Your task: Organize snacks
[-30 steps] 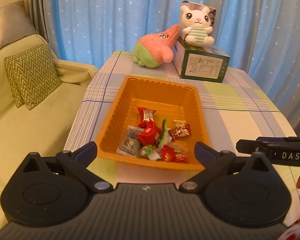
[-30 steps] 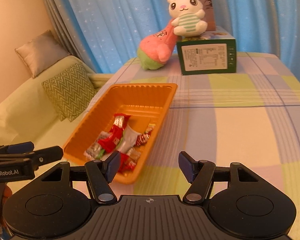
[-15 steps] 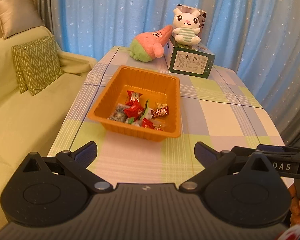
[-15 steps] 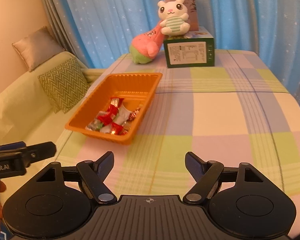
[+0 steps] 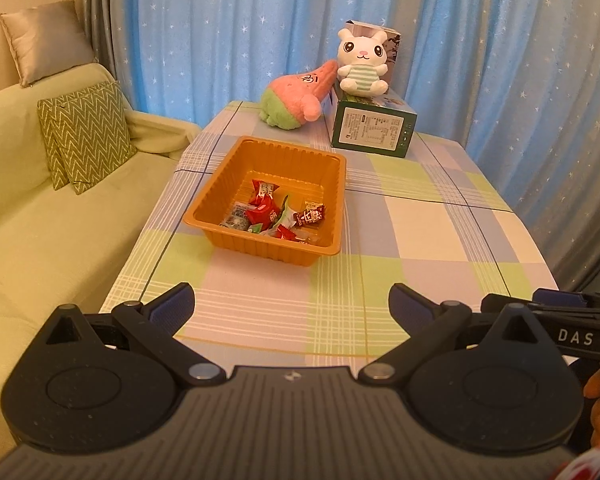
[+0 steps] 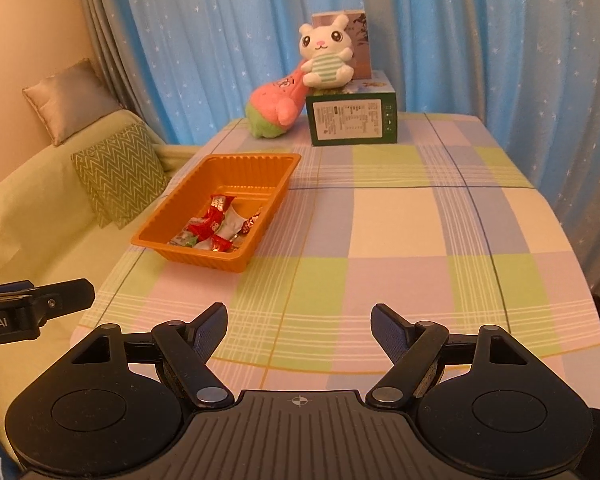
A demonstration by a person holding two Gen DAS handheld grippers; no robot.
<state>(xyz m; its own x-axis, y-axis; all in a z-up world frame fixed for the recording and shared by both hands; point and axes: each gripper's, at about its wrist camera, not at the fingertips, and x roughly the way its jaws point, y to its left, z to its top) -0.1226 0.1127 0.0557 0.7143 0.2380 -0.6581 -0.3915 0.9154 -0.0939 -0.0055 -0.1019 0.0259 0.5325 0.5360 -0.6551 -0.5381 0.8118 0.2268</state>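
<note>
**A:** status on the snacks?

**B:** All the wrapped snacks (image 5: 274,216) I can see are piled in the orange tray (image 5: 220,184), near its front end. Tray sits on the left part of the checked table (image 6: 400,216). No loose wrappers visible on the cloth in either view.

**A:** grippers?

**B:** My left gripper (image 5: 291,305) has its jaws spread wide, nothing between them. Right gripper (image 6: 299,325) the same, empty. Both hang over the near table edge, well apart from the tray.

**A:** so which step?

**B:** Looks like the tail end, collecting seems done. Next move, if any: just a check for strays behind the green box (image 6: 352,120) or the plush toys (image 6: 300,80). Can't see back there.
</note>
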